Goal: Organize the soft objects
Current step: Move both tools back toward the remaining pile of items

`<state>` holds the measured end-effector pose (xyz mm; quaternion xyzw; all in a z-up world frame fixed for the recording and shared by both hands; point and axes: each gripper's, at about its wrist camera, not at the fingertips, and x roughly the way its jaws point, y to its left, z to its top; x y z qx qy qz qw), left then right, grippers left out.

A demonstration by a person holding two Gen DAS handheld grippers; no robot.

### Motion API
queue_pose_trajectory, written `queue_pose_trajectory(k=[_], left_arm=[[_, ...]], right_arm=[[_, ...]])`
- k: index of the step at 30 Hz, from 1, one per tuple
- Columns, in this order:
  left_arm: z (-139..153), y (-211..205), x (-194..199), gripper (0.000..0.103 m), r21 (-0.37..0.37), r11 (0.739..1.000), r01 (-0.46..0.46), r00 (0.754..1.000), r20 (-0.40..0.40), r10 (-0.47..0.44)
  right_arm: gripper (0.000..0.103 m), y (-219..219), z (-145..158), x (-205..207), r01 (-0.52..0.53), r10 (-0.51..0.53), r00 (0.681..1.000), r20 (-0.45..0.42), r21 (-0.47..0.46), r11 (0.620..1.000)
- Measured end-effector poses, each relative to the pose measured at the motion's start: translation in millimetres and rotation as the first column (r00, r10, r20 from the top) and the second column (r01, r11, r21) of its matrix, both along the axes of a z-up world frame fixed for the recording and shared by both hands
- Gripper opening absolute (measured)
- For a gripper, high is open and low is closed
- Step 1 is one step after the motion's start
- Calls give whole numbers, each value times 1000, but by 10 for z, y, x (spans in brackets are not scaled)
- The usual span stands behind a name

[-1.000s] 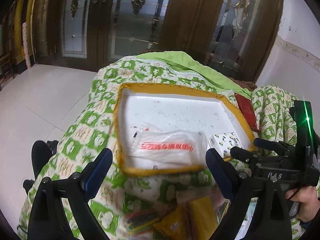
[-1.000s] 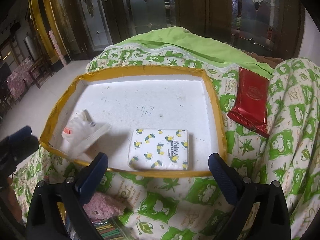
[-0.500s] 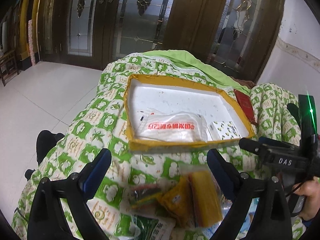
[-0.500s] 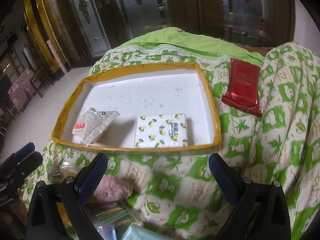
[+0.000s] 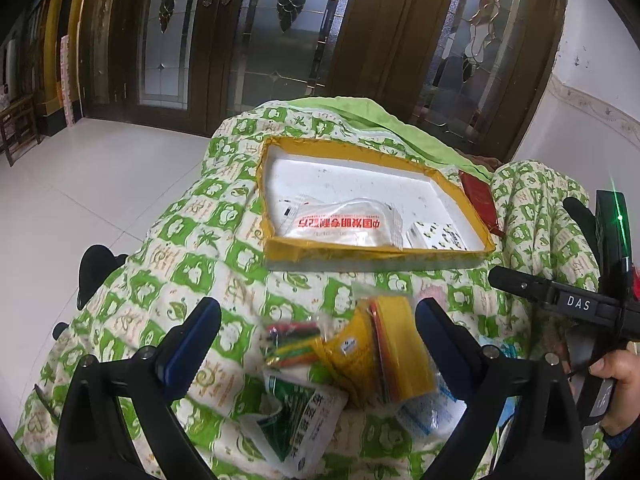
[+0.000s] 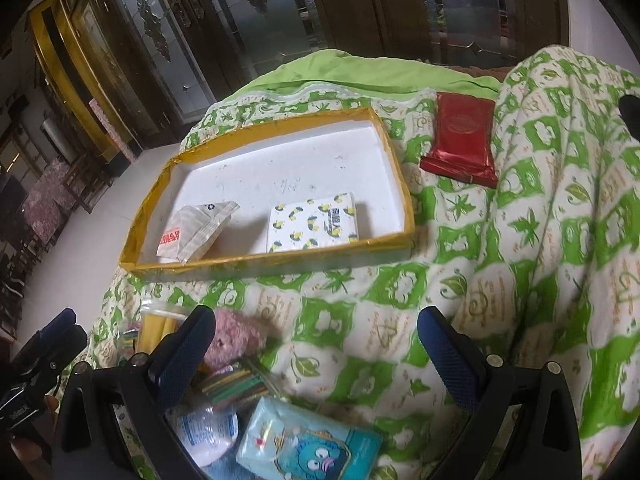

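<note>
A yellow-rimmed white tray (image 5: 456, 196) (image 6: 404, 200) lies on a green-and-white quilt. Inside it are a clear packet with red lettering (image 5: 344, 224) (image 6: 192, 236) and a lemon-print tissue pack (image 6: 314, 222) (image 5: 440, 236). A pile lies near me: a yellow packet (image 5: 392, 348), a bag of coloured sticks (image 5: 292, 344) (image 6: 236, 382), a green-and-white bag (image 5: 300, 416), a pink plush (image 6: 236, 340), a blue cartoon tissue pack (image 6: 308, 444) and a white pouch (image 6: 208, 432). My left gripper (image 5: 318, 332) hangs open above the pile. My right gripper (image 6: 316, 352) is open over the quilt, holding nothing.
A red foil packet (image 6: 460, 140) (image 5: 480, 200) lies on the quilt right of the tray. The quilt bulges up at the right (image 6: 560, 200). Dark wood and glass doors (image 5: 280, 40) stand behind, with pale tiled floor (image 5: 80, 184) to the left.
Both grippers have drawn back from the tray toward me, so the pile of packets and the plush now shows beneath them. Both stay open; nothing was picked up.
</note>
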<state>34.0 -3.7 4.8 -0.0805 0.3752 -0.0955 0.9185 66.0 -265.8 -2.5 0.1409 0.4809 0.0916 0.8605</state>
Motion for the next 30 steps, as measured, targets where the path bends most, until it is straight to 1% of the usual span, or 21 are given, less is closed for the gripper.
queue_pose_trajectory(k=[6, 19, 26, 30], left_arm=[[-35, -46, -75, 97, 7, 1000, 17, 1000, -14, -17], [-60, -361, -164, 97, 58, 992, 108, 994, -21, -107], [-76, -470, -187, 98, 87, 987, 136, 991, -22, -134], [-101, -479, -190, 97, 87, 986, 141, 990, -32, -139]], right_arm=[[102, -15, 2, -81, -5, 5, 1000, -7, 4, 1000], [102, -139, -3, -291, -26, 27, 999, -42, 28, 999], [100, -41, 16, -474, -66, 67, 995, -76, 13, 998], [99, 6, -11, -556, -77, 77, 992, -102, 3, 997]])
